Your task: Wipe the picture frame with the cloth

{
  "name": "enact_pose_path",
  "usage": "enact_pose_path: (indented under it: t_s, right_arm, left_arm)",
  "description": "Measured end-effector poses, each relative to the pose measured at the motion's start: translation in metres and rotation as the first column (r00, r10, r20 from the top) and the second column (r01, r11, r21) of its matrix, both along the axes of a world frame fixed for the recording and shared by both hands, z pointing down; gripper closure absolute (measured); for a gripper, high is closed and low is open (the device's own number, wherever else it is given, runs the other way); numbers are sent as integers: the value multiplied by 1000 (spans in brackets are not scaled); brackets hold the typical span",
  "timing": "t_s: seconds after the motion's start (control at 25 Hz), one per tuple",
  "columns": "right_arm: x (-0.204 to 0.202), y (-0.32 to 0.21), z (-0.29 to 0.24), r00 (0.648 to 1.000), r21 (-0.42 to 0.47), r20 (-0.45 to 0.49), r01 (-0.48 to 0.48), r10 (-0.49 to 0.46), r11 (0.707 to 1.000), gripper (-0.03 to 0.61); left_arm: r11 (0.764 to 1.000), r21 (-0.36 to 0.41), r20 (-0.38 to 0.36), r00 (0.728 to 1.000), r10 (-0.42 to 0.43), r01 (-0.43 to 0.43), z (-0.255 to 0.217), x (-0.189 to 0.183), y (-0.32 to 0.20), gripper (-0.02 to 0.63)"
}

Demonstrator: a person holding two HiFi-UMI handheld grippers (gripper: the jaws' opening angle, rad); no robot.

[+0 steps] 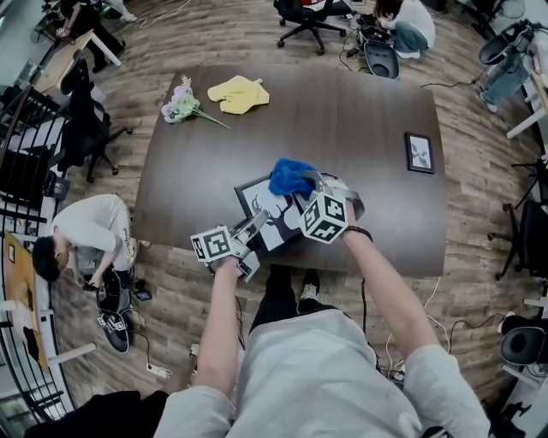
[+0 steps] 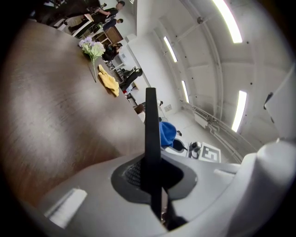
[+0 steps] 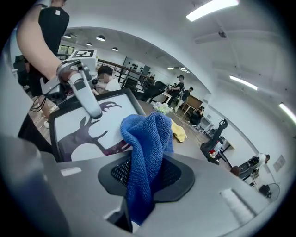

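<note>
Office, daytime: my dark counter stands on a wood-plank floor, ringed by black office chairs. A person crouches on the floor to my left. Long strip lights line the white ceiling.

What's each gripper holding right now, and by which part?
The left gripper clamps the frame by its thin edge. The right gripper pinches the cloth by a bunched fold.

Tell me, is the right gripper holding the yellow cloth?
No, the right gripper is clamped on the blue cloth; the yellow cloth lies across the table.
</note>
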State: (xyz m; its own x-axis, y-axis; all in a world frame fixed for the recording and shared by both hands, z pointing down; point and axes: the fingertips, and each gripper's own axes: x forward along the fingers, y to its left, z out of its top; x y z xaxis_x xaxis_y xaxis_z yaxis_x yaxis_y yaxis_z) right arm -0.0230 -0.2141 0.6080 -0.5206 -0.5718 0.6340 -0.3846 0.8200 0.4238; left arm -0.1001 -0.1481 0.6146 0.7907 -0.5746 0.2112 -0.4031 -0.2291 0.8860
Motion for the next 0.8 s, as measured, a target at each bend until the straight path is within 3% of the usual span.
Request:
enact_pose_path:
  t_s: [0.16, 0.32, 0.44, 0.8]
  right_arm:
    - [3, 24, 21, 999, -50, -37, 31, -33, 998, 495]
    - [8, 49, 38, 997, -101, -56, 50, -56, 994, 495]
    - [8, 64, 49, 995, -130, -63, 65, -74, 989, 495]
    - [3, 94, 59, 985, -137, -120, 108, -125, 985, 495]
  left_arm:
    - [997, -3, -34, 996, -82, 82, -2, -17, -8, 551]
    - [994, 51, -16, 995, -95, 96, -12, -24, -15, 551]
    - [990, 37, -7, 991, -133, 133, -12, -33, -20, 551]
    - [984, 60, 45, 985, -169, 166, -14, -32, -26, 551]
